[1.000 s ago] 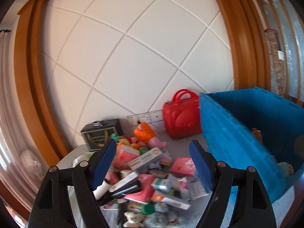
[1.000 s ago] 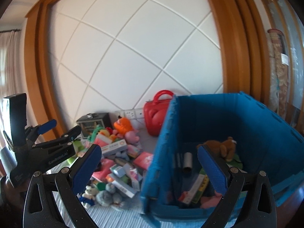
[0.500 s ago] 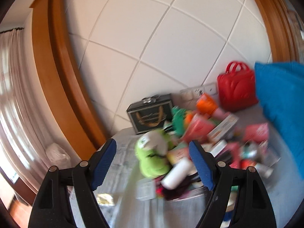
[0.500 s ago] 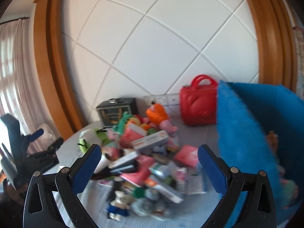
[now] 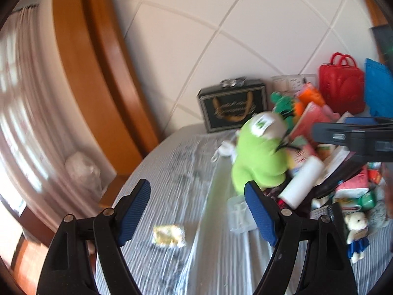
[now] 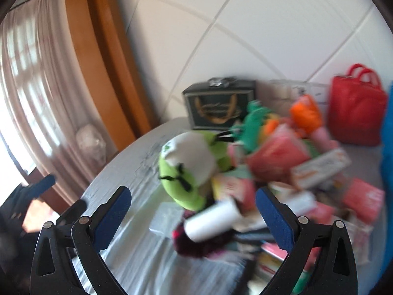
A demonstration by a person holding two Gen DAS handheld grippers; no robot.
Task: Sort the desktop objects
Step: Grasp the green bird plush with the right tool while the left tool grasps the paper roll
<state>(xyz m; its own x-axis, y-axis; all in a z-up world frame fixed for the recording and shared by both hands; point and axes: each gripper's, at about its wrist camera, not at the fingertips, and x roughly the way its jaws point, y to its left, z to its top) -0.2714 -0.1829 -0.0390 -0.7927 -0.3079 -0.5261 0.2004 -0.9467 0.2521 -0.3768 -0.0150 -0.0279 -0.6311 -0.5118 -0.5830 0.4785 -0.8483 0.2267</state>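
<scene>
Left wrist view first: the left gripper (image 5: 197, 205) has its ribbed blue fingers (image 5: 133, 205) spread wide with nothing between them, hanging over a bare patch of the bench (image 5: 172, 162), which wears a wrinkly grey striped cloth. A crinkly yellow wrapper (image 5: 169, 235) lies on the cloth between the fingers. The heap of stuff sits off to the right: a soft lime-green plush (image 5: 260, 157) with a white cap at its left edge, a smooth white cylinder (image 5: 302, 183) leaning against it, a small clear plastic box (image 5: 239, 212) just beside, and a little bear doll (image 5: 357, 231) at the near right. Behind the heap, a dark boxy case (image 5: 233, 107) with gold print stands by the tiled wall, and a glossy red handbag (image 5: 341, 86) is next to a blue bin (image 5: 378, 86). The right gripper (image 5: 353, 140) pokes in from the right above the pile.

Right wrist view, pretty blurry: the right gripper (image 6: 192, 217) is also wide open and holding nothing. The white cylinder (image 6: 216, 217) shows between its fingers, with the green plush (image 6: 191, 169) just behind. Pink and white cardboard boxes (image 6: 319, 167) are jumbled to the right. The left gripper (image 6: 36, 191) is a dark blur at far left.
</scene>
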